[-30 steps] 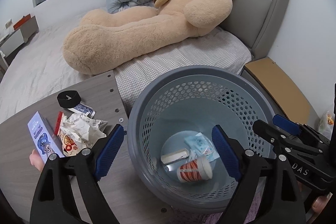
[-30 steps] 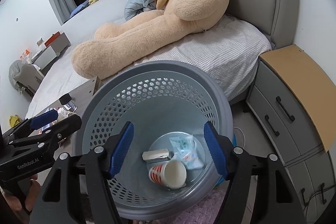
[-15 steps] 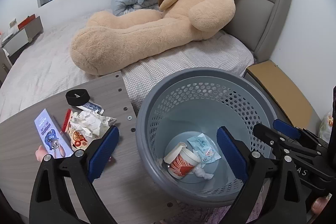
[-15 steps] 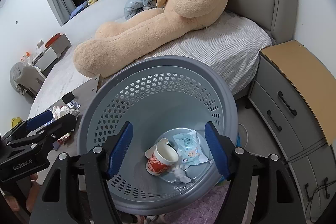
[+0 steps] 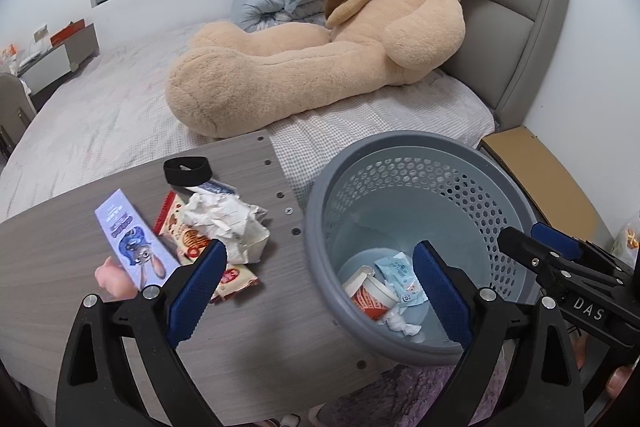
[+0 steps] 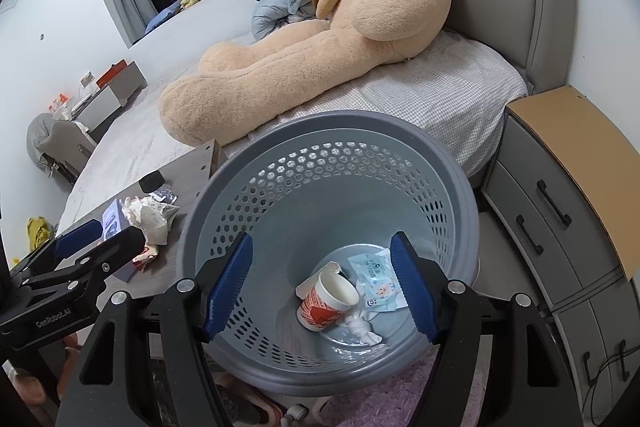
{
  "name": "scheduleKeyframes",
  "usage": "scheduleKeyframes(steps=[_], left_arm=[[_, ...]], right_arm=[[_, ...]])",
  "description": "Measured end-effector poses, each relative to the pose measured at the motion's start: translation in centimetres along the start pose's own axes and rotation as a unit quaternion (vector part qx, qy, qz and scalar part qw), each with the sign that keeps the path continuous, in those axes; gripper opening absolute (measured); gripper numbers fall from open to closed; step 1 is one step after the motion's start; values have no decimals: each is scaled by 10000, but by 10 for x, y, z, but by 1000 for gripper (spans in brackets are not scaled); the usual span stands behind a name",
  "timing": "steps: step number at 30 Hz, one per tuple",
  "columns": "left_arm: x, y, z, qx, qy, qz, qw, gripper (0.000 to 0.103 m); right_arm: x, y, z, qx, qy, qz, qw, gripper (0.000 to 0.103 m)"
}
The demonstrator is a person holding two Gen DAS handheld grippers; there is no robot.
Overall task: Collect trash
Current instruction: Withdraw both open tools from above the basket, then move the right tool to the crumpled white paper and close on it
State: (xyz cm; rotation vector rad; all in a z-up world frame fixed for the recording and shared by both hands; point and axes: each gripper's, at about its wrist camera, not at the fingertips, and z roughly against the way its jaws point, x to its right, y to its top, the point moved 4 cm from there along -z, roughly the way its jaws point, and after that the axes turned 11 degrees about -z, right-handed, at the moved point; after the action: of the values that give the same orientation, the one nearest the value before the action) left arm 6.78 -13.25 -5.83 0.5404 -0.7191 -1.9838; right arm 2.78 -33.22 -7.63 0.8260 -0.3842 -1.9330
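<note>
A grey perforated waste basket [image 5: 516,195] [image 6: 460,179] stands beside the grey table [image 5: 60,247]. In it lie a red-and-white paper cup [image 5: 370,295] [image 6: 326,299], a light blue wipe packet [image 5: 402,277] [image 6: 378,283] and a white tissue twist [image 6: 362,327]. On the table lie crumpled white paper [image 5: 228,217] [image 6: 150,215], red snack wrappers [image 5: 188,239] and a purple box [image 5: 134,241]. My left gripper [image 5: 318,291] is open and empty, over the table edge and the basket. My right gripper [image 6: 320,287] is open and empty above the basket.
A black ring [image 5: 187,169] and a blue-patterned packet [image 5: 214,188] lie at the table's back. A big teddy bear [image 5: 320,39] lies on the bed. A nightstand [image 6: 568,195] stands right of the basket. A purple rug [image 5: 400,395] is underneath.
The left view has swung left, so more of the table and its trash shows. The cup in the basket has rolled and a tissue twist now shows. Both grippers stay open.
</note>
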Motion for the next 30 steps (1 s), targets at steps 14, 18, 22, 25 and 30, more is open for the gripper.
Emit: scheduleKeyframes(steps=[14, 18, 22, 25, 30], left_arm=[[-65, -26, 24, 127, 288, 528, 9981, 92], [-89, -37, 30, 134, 461, 701, 9964, 92], [-113, -50, 36, 119, 634, 904, 9938, 92], [-132, -58, 40, 92, 777, 1062, 9913, 92], [-157, -72, 43, 24, 946, 1316, 9868, 92]], right_arm=[[-58, -16, 6, 9, 157, 420, 9990, 70], [-79, -24, 1, -77, 251, 573, 9980, 70], [-99, -28, -5, -138, 335, 734, 9966, 70], [-116, -30, -10, -182, 449, 855, 9952, 70], [-142, -33, -23, -288, 585, 1110, 9917, 70]])
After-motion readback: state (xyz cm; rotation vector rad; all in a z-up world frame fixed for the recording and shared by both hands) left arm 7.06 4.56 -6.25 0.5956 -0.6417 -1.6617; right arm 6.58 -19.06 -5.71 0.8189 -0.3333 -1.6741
